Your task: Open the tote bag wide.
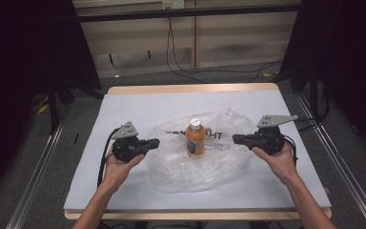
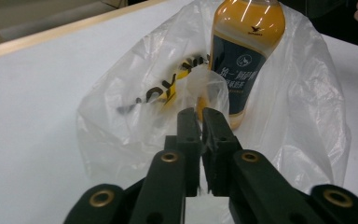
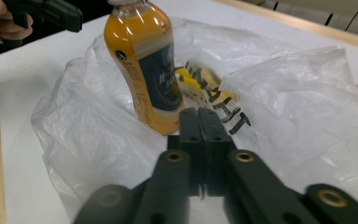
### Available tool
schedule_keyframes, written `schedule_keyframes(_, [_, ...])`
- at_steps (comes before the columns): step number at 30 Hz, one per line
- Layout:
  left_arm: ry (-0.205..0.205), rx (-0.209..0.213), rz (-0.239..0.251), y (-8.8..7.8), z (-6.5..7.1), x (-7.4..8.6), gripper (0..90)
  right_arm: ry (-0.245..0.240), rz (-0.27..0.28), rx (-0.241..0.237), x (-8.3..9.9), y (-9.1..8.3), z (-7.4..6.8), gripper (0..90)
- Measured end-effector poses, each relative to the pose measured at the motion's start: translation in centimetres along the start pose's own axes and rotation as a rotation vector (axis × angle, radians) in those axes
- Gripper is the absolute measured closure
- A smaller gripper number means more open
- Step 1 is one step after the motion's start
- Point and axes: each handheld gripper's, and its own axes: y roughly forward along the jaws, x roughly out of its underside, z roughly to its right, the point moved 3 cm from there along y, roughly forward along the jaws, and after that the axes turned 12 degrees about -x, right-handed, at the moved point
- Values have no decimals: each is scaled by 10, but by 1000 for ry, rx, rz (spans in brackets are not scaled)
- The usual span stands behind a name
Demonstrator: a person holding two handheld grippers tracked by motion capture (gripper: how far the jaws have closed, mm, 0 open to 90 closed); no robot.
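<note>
A: What's on your table (image 1: 124, 102)?
B: A clear plastic bag (image 1: 205, 164) at centre, an orange bottle (image 1: 196, 138) upright on it.
A: Your grippers?
B: Left gripper (image 1: 153, 142) at nine o'clock, jaws nearly closed, pinching bag film. Right gripper (image 1: 238, 139) at three o'clock, jaws together, holding nothing.

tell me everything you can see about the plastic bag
The plastic bag is thin, clear and crinkled, with black and yellow lettering printed on it. It lies spread on the white table cover, billowing up around an upright orange drink bottle that stands on or in it. In the left gripper view, the left tool looks pinched on a fold of the bag. The right tool is shut just above the film; contact is unclear.
</note>
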Motion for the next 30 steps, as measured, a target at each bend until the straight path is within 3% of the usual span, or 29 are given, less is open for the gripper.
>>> schedule_keyframes(2, [1,11,1,-5,0,3,810,-11,21,26,1,-4,-4,693])
schedule_keyframes(5, [22,-10,-2,-9,2,8,731,-3,33,13,2,-6,-8,541])
schedule_keyframes(7, [21,-31,6,-12,4,12,606,-12,44,47,3,-7,-10,453])
schedule_keyframes(9, [17,-44,17,-14,5,15,542,-4,69,74,6,-8,-11,321])
schedule_keyframes(10, [16,-57,19,-15,5,17,490,-2,75,83,7,-9,-11,301])
schedule_keyframes(14, [-15,-89,26,-20,5,24,242,28,82,110,14,-10,-14,116])
schedule_keyframes(15, [-25,-89,31,-22,5,27,217,27,89,141,17,-12,-15,81])
schedule_keyframes(20, [-26,-101,52,-35,8,42,138,15,129,180,27,-24,-21,37])
schedule_keyframes(22, [-49,-109,79,-40,8,50,106,22,139,179,34,-29,-25,29])
schedule_keyframes(24, [-52,-133,85,-44,9,54,101,27,149,195,40,-33,-27,21])
schedule_keyframes(26, [-66,-130,87,-47,10,57,96,35,156,198,45,-37,-28,22])
schedule_keyframes(30, [-54,-135,89,-51,14,60,92,42,171,214,53,-46,-34,31])
